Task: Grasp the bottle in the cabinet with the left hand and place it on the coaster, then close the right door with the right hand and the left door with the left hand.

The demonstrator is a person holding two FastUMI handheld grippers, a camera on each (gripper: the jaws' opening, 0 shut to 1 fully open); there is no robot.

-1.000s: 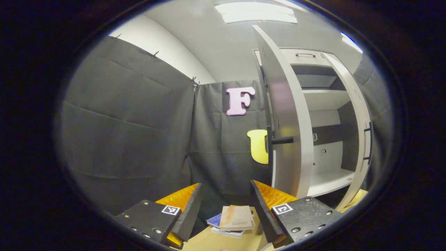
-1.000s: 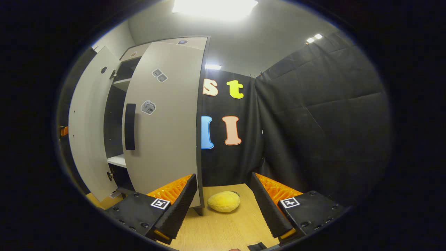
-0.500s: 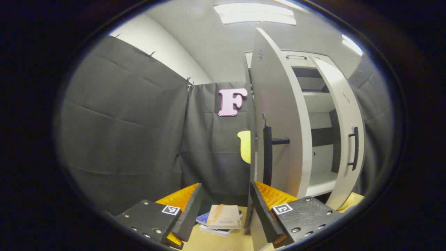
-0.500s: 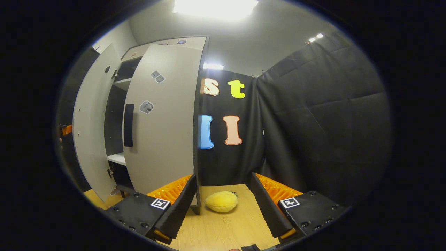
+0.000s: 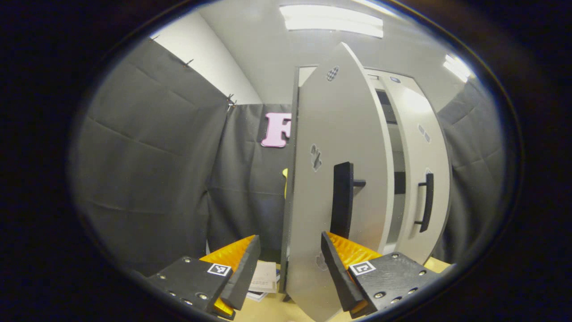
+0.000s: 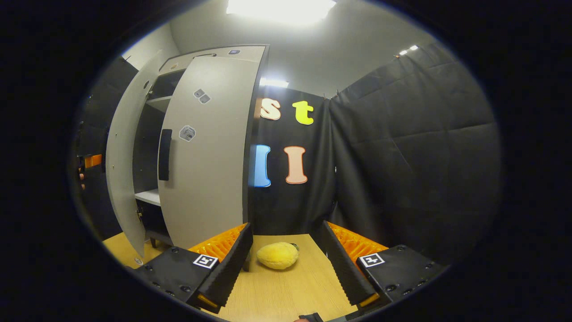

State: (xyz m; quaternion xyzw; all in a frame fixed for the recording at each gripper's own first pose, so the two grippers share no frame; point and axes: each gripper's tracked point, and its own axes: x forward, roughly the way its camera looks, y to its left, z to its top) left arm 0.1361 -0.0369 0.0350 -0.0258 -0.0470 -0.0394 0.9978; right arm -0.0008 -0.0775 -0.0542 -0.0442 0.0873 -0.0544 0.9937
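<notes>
Two cabinet doors stand ajar: your left door (image 5: 330, 188) fills the space just ahead of your left gripper (image 5: 290, 268), whose fingers are spread wide and empty. The right door (image 6: 210, 147) is nearly closed. Your right gripper (image 6: 286, 268) gapes wide over the bench's (image 6: 286, 295) far edge, near a yellow plush (image 6: 277, 256).

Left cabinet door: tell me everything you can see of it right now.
The left cabinet door is a tall, pale grey, smooth panel, seemingly laminate, with a long black vertical bar handle and small marker stickers on its face. It stands partly swung in, a gap left to the right door. The left hand-held gripper sits open at its lower edge; contact is unclear.
</notes>
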